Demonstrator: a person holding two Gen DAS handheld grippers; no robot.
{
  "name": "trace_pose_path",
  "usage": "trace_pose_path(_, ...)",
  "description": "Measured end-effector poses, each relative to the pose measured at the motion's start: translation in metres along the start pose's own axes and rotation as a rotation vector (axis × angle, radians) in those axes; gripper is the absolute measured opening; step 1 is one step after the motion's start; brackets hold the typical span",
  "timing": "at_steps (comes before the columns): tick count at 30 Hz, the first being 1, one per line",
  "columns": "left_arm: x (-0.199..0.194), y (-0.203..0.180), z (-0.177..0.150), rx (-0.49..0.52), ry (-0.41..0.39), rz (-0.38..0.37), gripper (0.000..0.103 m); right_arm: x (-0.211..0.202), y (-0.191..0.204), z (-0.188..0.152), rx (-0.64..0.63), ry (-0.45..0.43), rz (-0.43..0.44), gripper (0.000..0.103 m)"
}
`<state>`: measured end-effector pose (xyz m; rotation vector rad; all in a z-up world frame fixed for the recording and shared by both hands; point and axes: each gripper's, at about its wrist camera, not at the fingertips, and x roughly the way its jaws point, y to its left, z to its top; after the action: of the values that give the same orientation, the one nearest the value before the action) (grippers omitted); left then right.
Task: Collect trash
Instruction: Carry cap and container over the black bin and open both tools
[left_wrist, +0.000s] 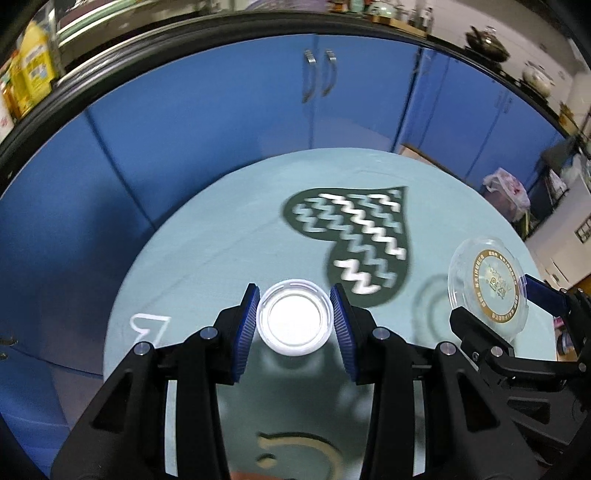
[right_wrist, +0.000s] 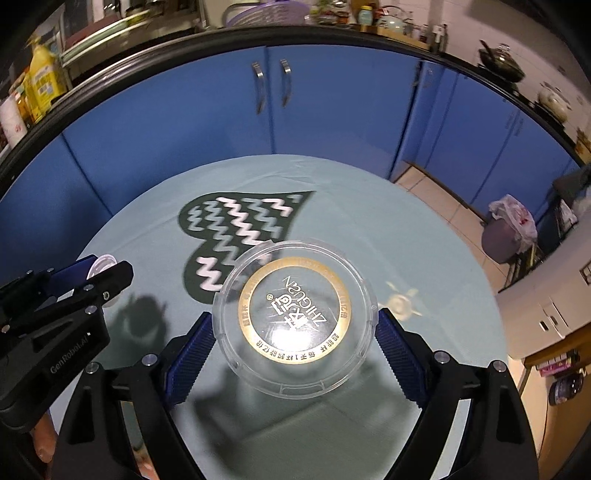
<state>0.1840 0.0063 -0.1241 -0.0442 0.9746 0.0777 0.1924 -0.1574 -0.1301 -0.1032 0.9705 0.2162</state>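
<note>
My left gripper (left_wrist: 294, 314) is shut on a small white plastic cap (left_wrist: 294, 322), hollow side toward the camera, held above the round table (left_wrist: 221, 229). My right gripper (right_wrist: 295, 332) is shut on a clear round plastic lid (right_wrist: 295, 317) with a gold ring and printed lettering, also held above the table. In the left wrist view the lid (left_wrist: 487, 284) and right gripper (left_wrist: 491, 306) show at the right. In the right wrist view the left gripper (right_wrist: 98, 271) and the white cap (right_wrist: 101, 264) show at the left.
The table wears a pale teal cloth with a dark heart print (left_wrist: 354, 236). Blue cabinet doors (left_wrist: 221, 110) stand behind it under a dark counter. A bin lined with a white bag (right_wrist: 506, 232) stands on the tiled floor at the right.
</note>
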Motion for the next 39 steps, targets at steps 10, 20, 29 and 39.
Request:
trace_pose_path(10,-0.017,-0.076,-0.004,0.107,-0.012,-0.049,0.041,-0.025,-0.064,-0.025,0.097,-0.023,-0.037,0.085)
trace_pose_path(20,-0.022,-0.151,-0.01,0.212,-0.006,-0.096,0.041,-0.05,-0.128,-0.052,0.195,-0.041,-0.085,0.085)
trace_pose_path(29,-0.028,-0.233,-0.016,0.32,-0.005,-0.162,0.041,-0.067,-0.201,-0.084,0.315,-0.04,-0.158,0.085)
trace_pose_path(39,-0.033,-0.297,-0.024,0.403,-0.016,-0.199,0.041,-0.08,-0.263,-0.115,0.422,-0.036,-0.209,0.085)
